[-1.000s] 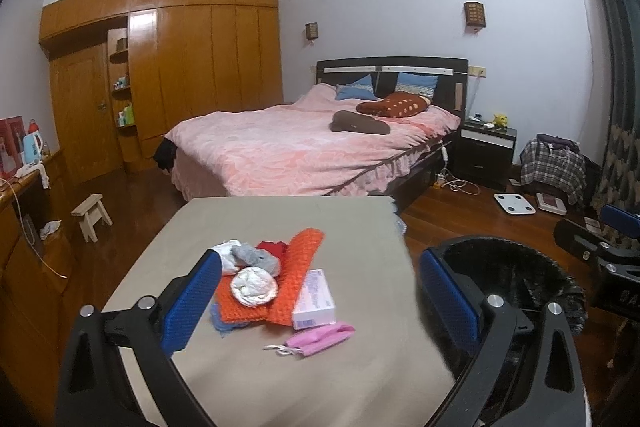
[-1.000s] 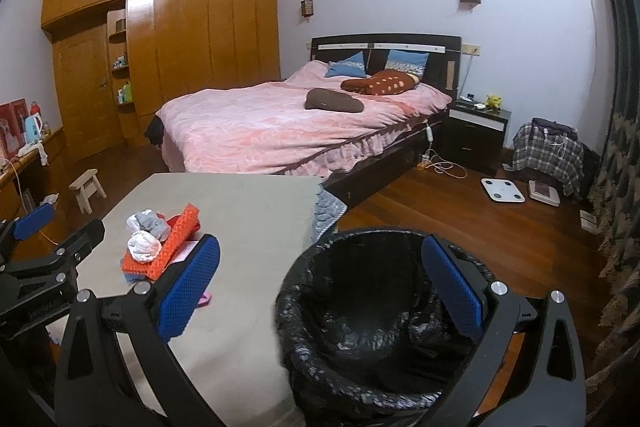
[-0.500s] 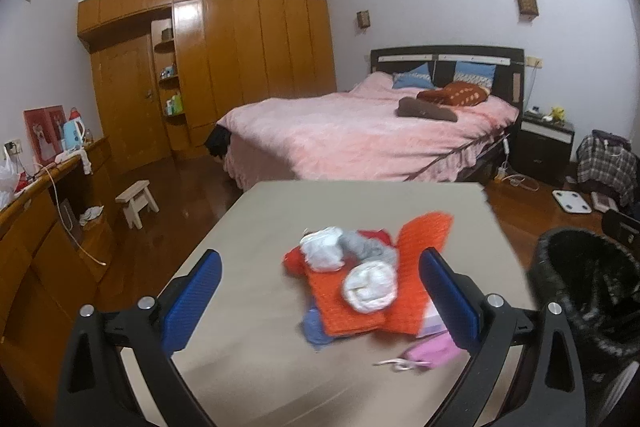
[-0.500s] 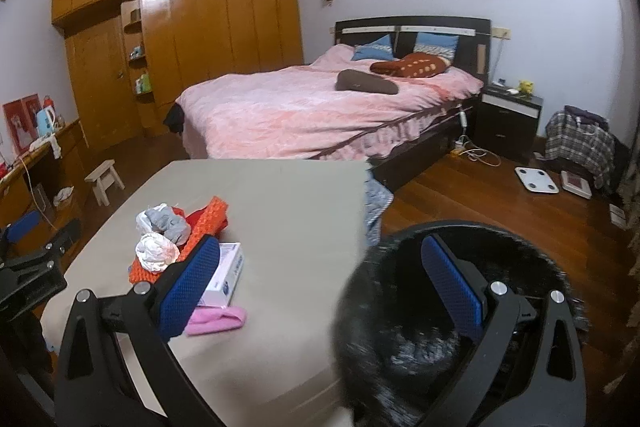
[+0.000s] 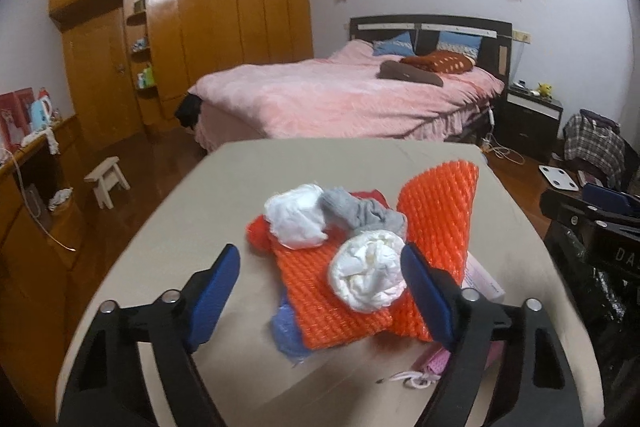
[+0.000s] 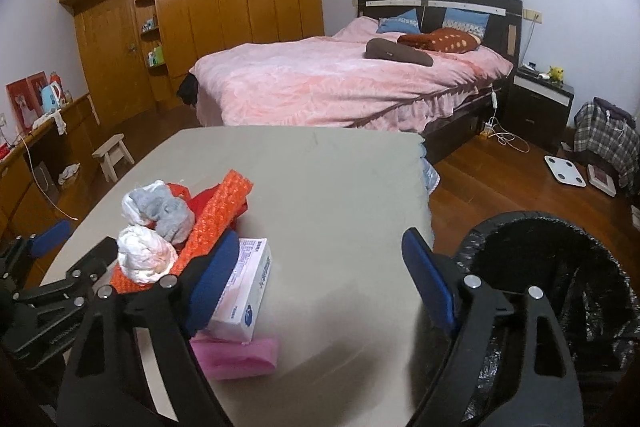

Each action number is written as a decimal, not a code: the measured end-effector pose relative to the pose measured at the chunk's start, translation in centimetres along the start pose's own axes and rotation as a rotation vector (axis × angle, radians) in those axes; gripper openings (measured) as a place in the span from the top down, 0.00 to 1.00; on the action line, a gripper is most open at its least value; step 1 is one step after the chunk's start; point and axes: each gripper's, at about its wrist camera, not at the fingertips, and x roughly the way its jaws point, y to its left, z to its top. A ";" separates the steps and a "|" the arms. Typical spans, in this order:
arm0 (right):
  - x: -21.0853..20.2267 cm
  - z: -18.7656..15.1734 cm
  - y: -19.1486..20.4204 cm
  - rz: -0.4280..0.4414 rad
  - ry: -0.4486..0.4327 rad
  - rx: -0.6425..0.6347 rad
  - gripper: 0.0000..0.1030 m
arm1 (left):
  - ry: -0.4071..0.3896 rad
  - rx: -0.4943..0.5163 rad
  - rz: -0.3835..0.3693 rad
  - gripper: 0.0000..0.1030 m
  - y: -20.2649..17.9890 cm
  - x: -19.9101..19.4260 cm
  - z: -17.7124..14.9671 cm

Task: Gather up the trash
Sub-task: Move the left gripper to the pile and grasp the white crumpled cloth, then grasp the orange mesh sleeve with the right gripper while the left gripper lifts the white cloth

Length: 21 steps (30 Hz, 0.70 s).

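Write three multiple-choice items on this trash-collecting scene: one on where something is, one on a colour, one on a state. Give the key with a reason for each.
1. Where is the trash bin?
A. On the table
B. On the floor beside the table's right edge
C. On the bed

2. What colour is the foam netting in the pile?
A. Orange
B. Green
C. Black

3. What state is the left gripper in?
A. Shut on a tissue
B. Open, nothing gripped
C. Holding the box

Key: B, the black-lined bin stands on the wood floor off the table edge; A, the netting is bright orange; B, the pads stand apart, though the jaws have just been closing, around the crumpled tissue without pressing it.
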 end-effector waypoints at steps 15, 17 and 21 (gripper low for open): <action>2.2 0.8 0.9 0.025 0.014 -0.040 0.24 | 0.036 0.024 -0.132 0.72 -1.8 2.3 -1.0; 2.2 0.9 1.3 0.034 0.013 -0.046 0.25 | 0.028 0.011 -0.134 0.73 -1.4 2.0 -0.7; 2.2 1.0 2.3 0.060 0.011 -0.066 0.27 | -0.013 -0.015 -0.134 0.74 -0.3 0.4 -0.1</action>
